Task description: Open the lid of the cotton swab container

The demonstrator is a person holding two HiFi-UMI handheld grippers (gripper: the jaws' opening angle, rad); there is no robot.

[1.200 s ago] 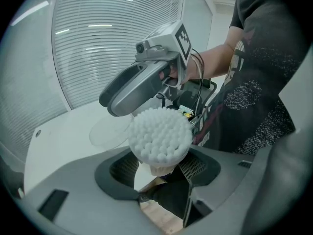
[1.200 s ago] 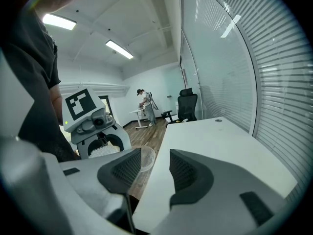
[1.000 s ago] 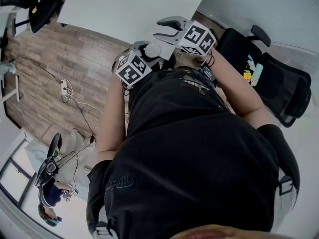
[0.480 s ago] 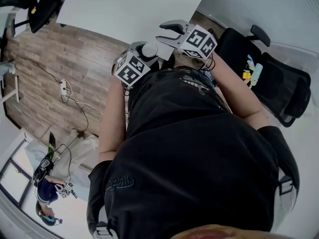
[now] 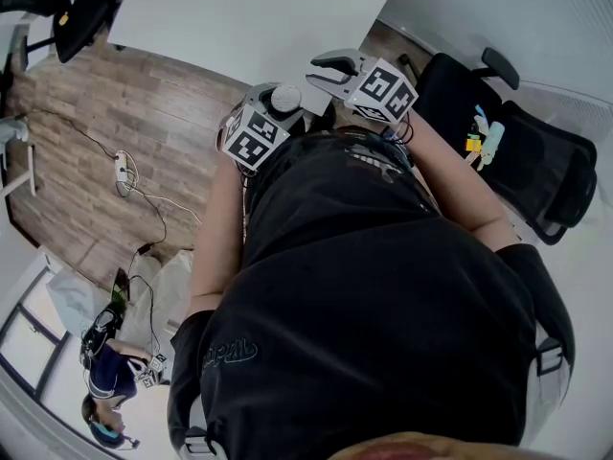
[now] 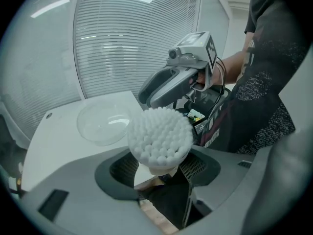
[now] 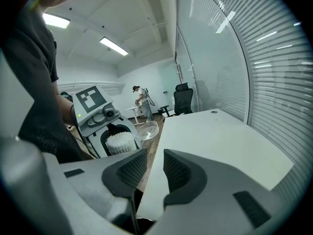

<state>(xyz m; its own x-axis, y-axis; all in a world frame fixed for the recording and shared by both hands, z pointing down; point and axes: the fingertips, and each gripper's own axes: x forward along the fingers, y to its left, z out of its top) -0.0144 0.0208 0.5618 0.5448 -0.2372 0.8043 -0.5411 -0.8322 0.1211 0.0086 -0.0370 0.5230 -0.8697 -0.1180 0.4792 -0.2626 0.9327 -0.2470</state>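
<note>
My left gripper [image 6: 161, 174] is shut on the cotton swab container [image 6: 160, 136], a small tub packed with white swab heads and with no lid on it. The clear round lid [image 6: 102, 124] lies by itself on the white table [image 6: 54, 146], left of the container. In the right gripper view the lid [image 7: 146, 129] sits at the table's near edge beside the held container [image 7: 120, 141]. My right gripper [image 7: 154, 168] hovers over the table edge. Its jaws have just been closing, a narrow gap remains, and nothing is between them. In the head view both grippers [image 5: 271, 113] [image 5: 330, 65] show above the person's torso.
A black office chair [image 5: 536, 161] stands to the right. A power strip and cables [image 5: 124, 171] lie on the wooden floor at the left. A wall of blinds [image 7: 254, 58] runs behind the table, and a person [image 7: 142, 99] stands far off beside another chair.
In the head view my right gripper has shifted a little right and down, toward the torso. The left gripper with the container has barely moved.
</note>
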